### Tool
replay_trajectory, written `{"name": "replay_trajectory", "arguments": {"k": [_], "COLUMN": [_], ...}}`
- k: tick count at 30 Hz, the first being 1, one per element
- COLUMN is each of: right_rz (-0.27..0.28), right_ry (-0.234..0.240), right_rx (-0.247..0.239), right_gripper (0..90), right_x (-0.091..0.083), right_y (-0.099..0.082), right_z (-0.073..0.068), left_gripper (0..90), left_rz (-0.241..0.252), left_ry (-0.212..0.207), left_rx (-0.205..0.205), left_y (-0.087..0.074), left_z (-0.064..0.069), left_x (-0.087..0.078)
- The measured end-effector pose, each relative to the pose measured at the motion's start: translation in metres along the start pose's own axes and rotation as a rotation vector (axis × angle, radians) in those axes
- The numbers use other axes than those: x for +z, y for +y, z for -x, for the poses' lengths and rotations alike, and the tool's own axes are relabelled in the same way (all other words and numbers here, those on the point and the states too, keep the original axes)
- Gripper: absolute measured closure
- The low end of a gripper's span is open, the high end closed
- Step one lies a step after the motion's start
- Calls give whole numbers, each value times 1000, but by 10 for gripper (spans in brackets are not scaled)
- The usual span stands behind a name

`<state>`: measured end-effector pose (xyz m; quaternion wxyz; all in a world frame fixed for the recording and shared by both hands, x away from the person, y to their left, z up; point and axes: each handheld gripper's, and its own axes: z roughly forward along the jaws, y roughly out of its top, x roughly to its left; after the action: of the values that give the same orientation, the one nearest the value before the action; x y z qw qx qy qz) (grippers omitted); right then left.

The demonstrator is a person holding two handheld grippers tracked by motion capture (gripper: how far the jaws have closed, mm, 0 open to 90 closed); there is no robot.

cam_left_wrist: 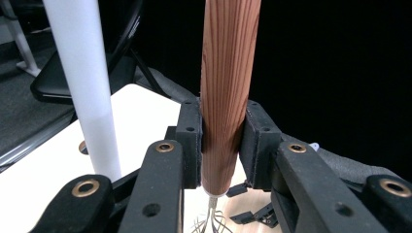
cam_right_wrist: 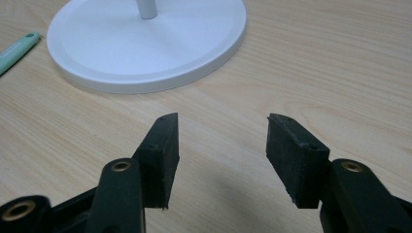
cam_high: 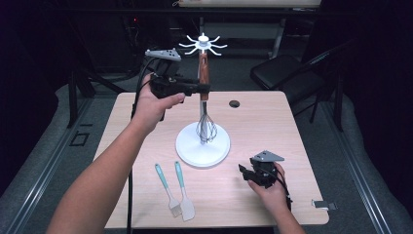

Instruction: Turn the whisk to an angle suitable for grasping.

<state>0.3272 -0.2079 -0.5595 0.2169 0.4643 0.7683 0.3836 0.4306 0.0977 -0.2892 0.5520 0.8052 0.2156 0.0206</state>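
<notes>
Up by the stand's pole, my left hand-held gripper is clamped on the whisk's wooden handle, holding it upright with the wire loops hanging just above the round white base, near the middle of the worktop. My right hand-held gripper sits low near the worktop's near right corner, jaws spread apart with nothing between them, pointing toward the base. Two spatulas lie side by side by the near edge.
</notes>
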Motion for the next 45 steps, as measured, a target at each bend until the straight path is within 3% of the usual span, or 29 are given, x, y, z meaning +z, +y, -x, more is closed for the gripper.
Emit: {"name": "replay_trajectory", "arguments": {"k": [6,8,14,17,21,31,34,39,45], "right_rz": [-8,11,2,2,0,5,4,13,1], "right_ry": [-6,17,12,16,18,15,22,21,1], "right_rx": [-11,8,-12,-13,-14,-18,-15,-16,-48], "right_gripper": [451,450,448,448,448,448,448,447,448], "right_x": [0,2,2,2,3,3,3,3,4], "right_y": [0,0,0,0,0,0,0,0,1], "right_z": [-1,-3,-4,-5,-5,-6,-7,-8,-9], "left_gripper": [726,726,726,726,725,711,651,587,540], "left_rz": [13,12,6,12,13,-4,-11,-12,-45], "left_ry": [-39,-53,-77,-111,-125,-56,-3,9,75], "left_rx": [-35,-33,-31,-50,-62,-57,-48,-52,-66], "left_y": [1,1,2,0,-1,-2,-2,-5,-17], "left_z": [-9,-11,-13,-17,-21,-21,-20,-19,-21], "left_x": [2,3,4,4,5,9,10,9,11]}}
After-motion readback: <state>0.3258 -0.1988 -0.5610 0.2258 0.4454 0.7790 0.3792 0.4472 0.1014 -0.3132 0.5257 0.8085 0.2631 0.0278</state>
